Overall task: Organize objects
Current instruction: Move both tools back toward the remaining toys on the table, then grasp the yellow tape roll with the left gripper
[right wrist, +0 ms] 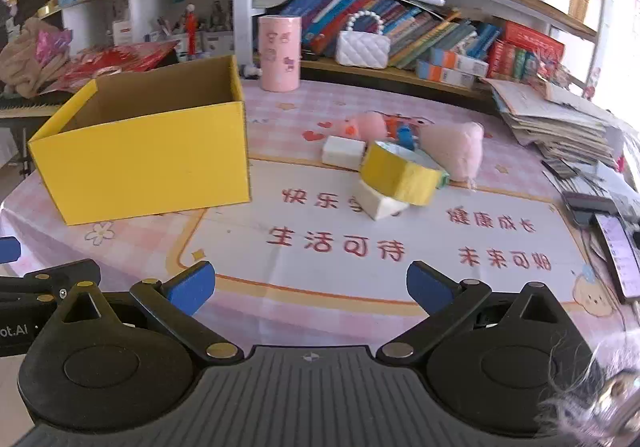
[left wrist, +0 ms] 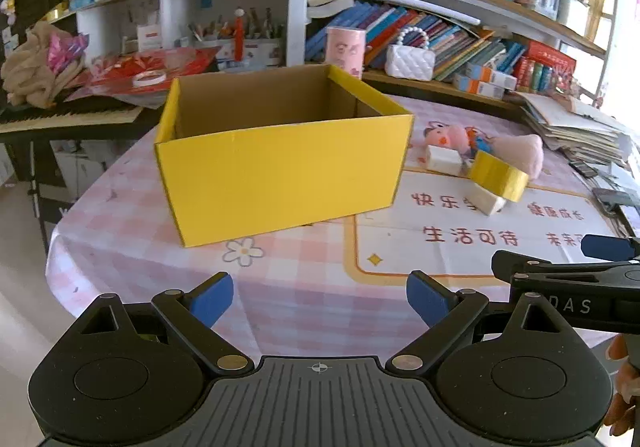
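Yellow cardboard box [right wrist: 140,151] is seen left of centre in the right wrist view, open-topped, interior not fully visible. The pile to be sorted sits centre-right on the checked surface [right wrist: 320,287]: yellow tape roll [right wrist: 400,177] propped on a white block [right wrist: 378,203], second white block [right wrist: 344,151] and pink plush toy [right wrist: 452,151] just behind. Both the left tool [left wrist: 320,297] and right tool [right wrist: 312,287] are spread wide, nothing pinched. Step judged: approach, no pick made yet. Next move likely needs the right tool brought over the tape roll and straddling its wall.
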A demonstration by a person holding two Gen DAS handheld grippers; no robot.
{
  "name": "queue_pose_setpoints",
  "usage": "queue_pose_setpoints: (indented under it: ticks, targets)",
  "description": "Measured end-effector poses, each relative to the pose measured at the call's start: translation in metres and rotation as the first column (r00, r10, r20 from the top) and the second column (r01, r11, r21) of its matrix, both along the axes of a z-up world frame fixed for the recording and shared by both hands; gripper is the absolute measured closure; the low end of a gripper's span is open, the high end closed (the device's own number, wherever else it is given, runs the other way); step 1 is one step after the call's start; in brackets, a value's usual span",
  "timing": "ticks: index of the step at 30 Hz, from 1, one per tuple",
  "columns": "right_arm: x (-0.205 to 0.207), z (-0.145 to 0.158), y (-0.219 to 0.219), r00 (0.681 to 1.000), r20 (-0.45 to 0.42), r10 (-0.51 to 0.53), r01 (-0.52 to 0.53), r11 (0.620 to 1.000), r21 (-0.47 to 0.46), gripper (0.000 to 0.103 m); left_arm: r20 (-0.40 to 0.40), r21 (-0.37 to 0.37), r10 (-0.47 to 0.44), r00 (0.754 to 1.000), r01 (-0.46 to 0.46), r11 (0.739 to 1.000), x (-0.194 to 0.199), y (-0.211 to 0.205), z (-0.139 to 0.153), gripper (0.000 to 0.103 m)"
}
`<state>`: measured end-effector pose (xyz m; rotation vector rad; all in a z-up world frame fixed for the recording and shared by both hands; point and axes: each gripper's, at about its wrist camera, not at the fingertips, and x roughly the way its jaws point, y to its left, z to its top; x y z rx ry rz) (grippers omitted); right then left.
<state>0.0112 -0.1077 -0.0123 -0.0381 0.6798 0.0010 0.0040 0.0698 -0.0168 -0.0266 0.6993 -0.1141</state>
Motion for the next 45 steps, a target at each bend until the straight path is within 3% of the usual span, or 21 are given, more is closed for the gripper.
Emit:
queue_pose_setpoints:
  ticks: [24,33,45]
  targets:
    - [-0.04,-0.006,-0.069,0.97,-0.016,-0.244,0.244,0.97,-0.013,0.0,-0.005,-0.006,-0.235,0.972,0.235,0.972,0.009,-0.076,-0.002,0.008]
    - [-0.027,-0.011,-0.09,0.963,-0.04,-0.268,0.268,0.963,-0.003,0.0,-0.014,0.011,-0.244,0.97,0.244,0.97,0.023,-0.095,-0.004,0.008]
    - [0.023,-0.005,-0.111,0.981,-0.034,-0.192,0.192,0.981,-0.014,0.0,-0.007,-0.001,-0.184,0.983,0.184,0.983,0.058,-0.114,0.001,0.008]
